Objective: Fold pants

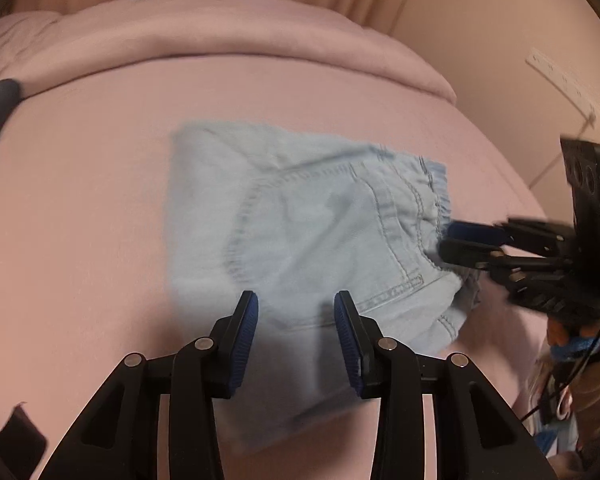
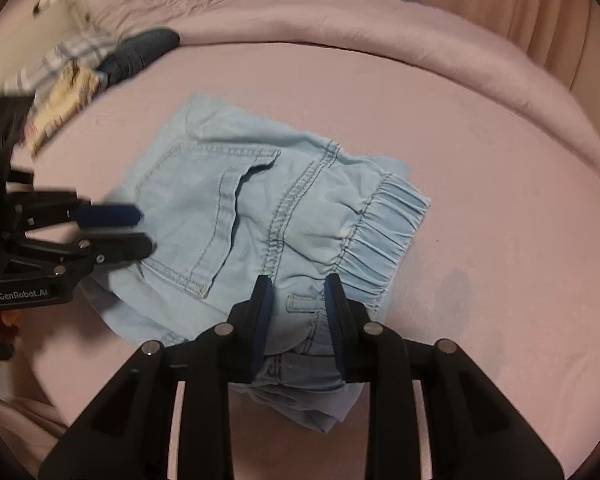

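Note:
Light blue denim pants (image 1: 300, 232) lie folded into a compact stack on the pink bed (image 1: 100, 200), back pocket up, elastic waistband (image 2: 384, 236) to one side. My left gripper (image 1: 296, 304) is open and empty, its fingers above the near edge of the stack. My right gripper (image 2: 298, 292) is open, hovering over the waistband end. The right gripper shows in the left wrist view (image 1: 448, 240) at the waistband edge. The left gripper shows in the right wrist view (image 2: 144, 230) at the stack's left edge.
A rolled pink duvet (image 2: 380, 36) runs along the far side of the bed. A pile of other clothes (image 2: 84, 68), plaid and dark, lies at the far left. A wall with a power strip (image 1: 564, 80) is at the right.

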A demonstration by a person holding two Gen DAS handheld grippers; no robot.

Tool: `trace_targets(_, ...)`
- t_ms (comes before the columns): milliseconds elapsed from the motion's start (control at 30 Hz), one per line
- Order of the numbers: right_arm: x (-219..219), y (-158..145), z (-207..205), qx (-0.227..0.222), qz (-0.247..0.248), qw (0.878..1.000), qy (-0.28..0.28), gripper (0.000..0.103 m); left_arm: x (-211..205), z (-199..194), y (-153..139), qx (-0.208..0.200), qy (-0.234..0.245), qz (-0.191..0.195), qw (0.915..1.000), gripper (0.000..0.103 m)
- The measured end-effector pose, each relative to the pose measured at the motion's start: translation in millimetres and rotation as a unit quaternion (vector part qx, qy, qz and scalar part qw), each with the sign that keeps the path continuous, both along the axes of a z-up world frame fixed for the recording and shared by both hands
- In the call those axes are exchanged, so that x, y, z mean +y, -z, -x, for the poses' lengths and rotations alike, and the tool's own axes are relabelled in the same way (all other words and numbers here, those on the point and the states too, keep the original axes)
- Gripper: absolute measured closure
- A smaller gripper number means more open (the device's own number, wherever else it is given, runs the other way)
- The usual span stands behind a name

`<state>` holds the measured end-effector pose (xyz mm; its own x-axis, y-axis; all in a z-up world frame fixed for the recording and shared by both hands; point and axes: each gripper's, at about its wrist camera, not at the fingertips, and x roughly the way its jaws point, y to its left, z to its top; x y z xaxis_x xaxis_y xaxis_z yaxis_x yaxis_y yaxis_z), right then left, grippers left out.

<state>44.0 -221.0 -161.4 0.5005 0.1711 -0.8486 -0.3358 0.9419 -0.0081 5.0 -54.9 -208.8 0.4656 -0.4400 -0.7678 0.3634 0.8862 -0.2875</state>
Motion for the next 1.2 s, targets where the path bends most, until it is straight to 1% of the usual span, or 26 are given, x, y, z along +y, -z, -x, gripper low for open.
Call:
trace_targets(33, -11.3, -8.2, -1.7, 0.009, -0.042, 0.999, 0.014, 0.070, 10.8, 5.5, -5.5, -0.006, -0.010, 0.007, 0.9999, 0.048)
trace_targets(67, -24.0, -14.3, 0.2, 0.014, -0.090, 0.995, 0.028, 0.061, 26.1, 14.0, -7.1, -0.009, -0.020, 0.015, 0.9997, 0.034)
trace_targets(100, -34.5, -18.2, 1.2, 0.017, -0.125, 0.991, 0.041, 0.056, 34.4, 17.2, -6.9, -0.009, -0.034, 0.023, 0.9991, 0.028)
trace_targets(133, -47.1, -21.0, 2.9, 0.019, -0.161, 0.985, 0.060, 0.046, 46.6, 19.9, -7.1, -0.005, -0.052, 0.034, 0.9980, 0.028)
trace_targets(167, -62.1, -21.2, 4.4, 0.022, -0.196, 0.977, 0.085, 0.040, 55.6, 20.3, -5.4, 0.001, -0.067, 0.042, 0.9968, 0.028)
trace_targets(200, -75.1, -17.7, 6.1, 0.030, -0.226, 0.968, 0.106, 0.038, 64.3, 19.3, -1.9, 0.011, -0.085, 0.049, 0.9952, 0.028)
trace_targets(233, -89.4, -9.8, 5.4, 0.046, -0.258, 0.956, 0.128, 0.037, 63.6, 16.1, -4.3, 0.017, -0.094, 0.052, 0.9941, 0.028)
trace_targets(267, -97.8, -2.0, 4.8, 0.061, -0.283, 0.947, 0.141, 0.037, 63.9, 12.6, 0.4, 0.025, -0.102, 0.055, 0.9929, 0.028)
trace_targets(367, -117.4, 25.2, 3.2, 0.105, -0.307, 0.926, 0.193, 0.037, 65.6, 9.0, 8.4, 0.047, -0.109, 0.066, 0.9908, 0.028)
trace_targets(467, -124.1, 38.7, 1.1, 0.126, -0.341, 0.910, 0.197, 0.036, 58.2, 4.4, 11.4, 0.058, -0.103, 0.076, 0.9901, 0.028)
trace_targets(567, -126.5, 41.7, -5.8, 0.129, -0.345, 0.909, 0.196, 0.036, 52.1, 1.2, 12.7, 0.064, -0.093, 0.078, 0.9906, 0.028)
trace_targets(667, -130.0, 39.9, -10.5, 0.132, -0.343, 0.911, 0.188, 0.036, 45.9, -1.6, 15.2, 0.070, -0.085, 0.076, 0.9910, 0.028)
trace_targets(733, -111.6, 41.5, -2.9, 0.132, -0.342, 0.912, 0.187, 0.036, 43.2, -3.5, 16.9, 0.072, -0.081, 0.072, 0.9915, 0.028)
trace_targets(800, -105.8, 42.4, 0.4, 0.130, -0.339, 0.914, 0.182, 0.036, 40.7, -5.9, 18.4, 0.074, -0.077, 0.069, 0.9919, 0.028)
trace_targets(900, -105.5, 42.0, 2.4, 0.128, -0.331, 0.919, 0.174, 0.036, 39.3, -9.2, 20.2, 0.075, -0.075, 0.070, 0.9919, 0.028)
trace_targets(1133, -90.2, 43.5, -10.8, 0.126, -0.308, 0.930, 0.154, 0.034, 36.5, -17.3, 25.8, 0.076, -0.069, 0.077, 0.9917, 0.028)
trace_targets(1200, -83.4, 43.1, -15.3, 0.123, -0.295, 0.937, 0.143, 0.034, 36.4, -18.8, 26.1, 0.076, -0.066, 0.077, 0.9920, 0.028)
